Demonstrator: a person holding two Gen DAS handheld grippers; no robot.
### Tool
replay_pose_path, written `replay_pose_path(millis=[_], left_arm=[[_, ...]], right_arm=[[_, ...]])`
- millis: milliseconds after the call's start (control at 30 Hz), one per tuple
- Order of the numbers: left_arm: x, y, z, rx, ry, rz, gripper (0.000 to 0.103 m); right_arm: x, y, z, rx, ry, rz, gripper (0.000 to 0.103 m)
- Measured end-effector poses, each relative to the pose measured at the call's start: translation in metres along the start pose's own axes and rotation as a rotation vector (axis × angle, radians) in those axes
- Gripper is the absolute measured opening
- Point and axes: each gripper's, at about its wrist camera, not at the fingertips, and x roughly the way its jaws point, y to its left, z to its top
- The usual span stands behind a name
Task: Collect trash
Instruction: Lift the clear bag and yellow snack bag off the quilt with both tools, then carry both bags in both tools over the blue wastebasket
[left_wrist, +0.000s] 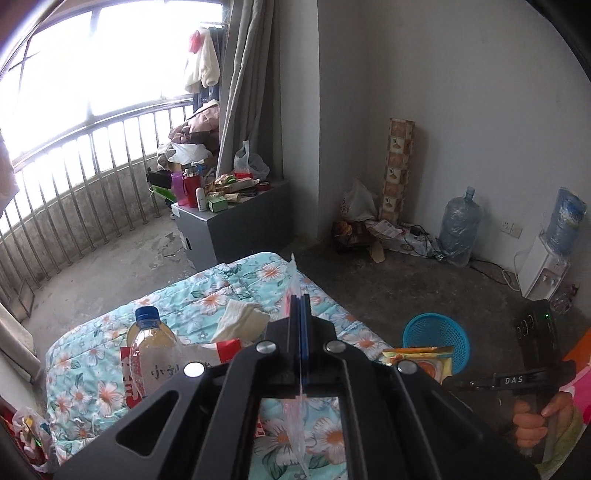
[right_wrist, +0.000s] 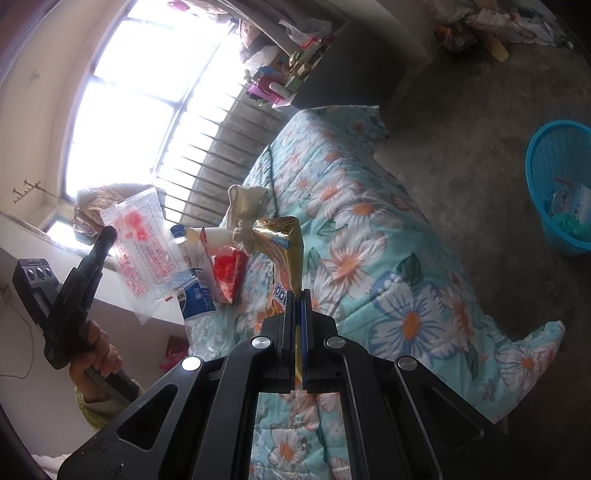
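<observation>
My left gripper (left_wrist: 300, 301) is shut on a clear plastic bag with red print (left_wrist: 293, 280), held edge-on above the floral quilt (left_wrist: 207, 295); the bag also shows flat in the right wrist view (right_wrist: 144, 251), beside the left gripper (right_wrist: 105, 236). My right gripper (right_wrist: 298, 295) is shut on a yellow snack wrapper (right_wrist: 282, 247), also visible in the left wrist view (left_wrist: 424, 360). On the quilt lie a plastic bottle (left_wrist: 147, 343), a crumpled tissue (left_wrist: 240, 317) and a red wrapper (right_wrist: 229, 273). A blue basket (left_wrist: 437, 338) stands on the floor and holds some trash (right_wrist: 569, 210).
A grey cabinet (left_wrist: 236, 225) cluttered with bottles and boxes stands beyond the bed by the balcony railing. Water jugs (left_wrist: 460, 225), a dispenser (left_wrist: 543, 269), cables and bags line the far wall. The concrete floor (left_wrist: 388, 280) lies between bed and wall.
</observation>
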Motion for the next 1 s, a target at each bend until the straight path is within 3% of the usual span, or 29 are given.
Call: replay_pose_path(millis=[567,833,1000], left_arm=[[0.046,-0.073,0.005,0.048,0.034,-0.189,0.000],[0.091,-0.134,0.018,0.099,0.053,-0.300,0.000],[0.133,-0.177,0.022,0.127,0.111,-0.379,0.000]], right_arm=[[-0.051,-0.024,-0.004,0.056,-0.110,-0.045,0.001],[-0.082,-0.061,0.003,0.135,-0.196,-0.083,0.001],[-0.106,-0.096,0.007,0.214,-0.267,-0.136,0.001]])
